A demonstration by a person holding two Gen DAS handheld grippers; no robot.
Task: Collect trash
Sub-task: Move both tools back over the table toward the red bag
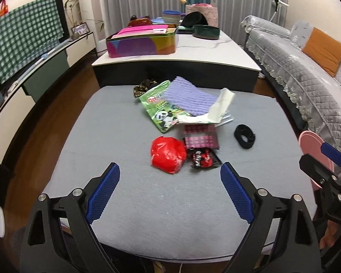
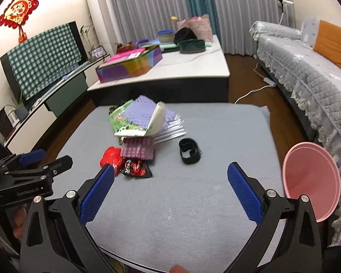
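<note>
Trash lies in a pile on the grey table (image 1: 125,136): a crumpled red plastic bag (image 1: 168,154), a black and red wrapper (image 1: 203,158), a pink patterned packet (image 1: 201,138), a green panda bag (image 1: 163,111), a purple bumpy sheet (image 1: 188,97) and a white wrapper (image 1: 216,111). My left gripper (image 1: 170,173) is open and empty, just short of the red bag. My right gripper (image 2: 170,175) is open and empty above the table's near part, with the red bag (image 2: 110,158) by its left finger. A pink bin (image 2: 311,182) stands at the table's right edge.
A black hair tie (image 1: 244,135) lies right of the pile. A leopard-print item (image 1: 143,86) lies at the far edge. Behind stands a white-topped table (image 1: 193,50) with a colourful box (image 1: 141,41) and bowls. A grey sofa (image 1: 307,63) runs along the right, a TV cabinet (image 1: 34,79) along the left.
</note>
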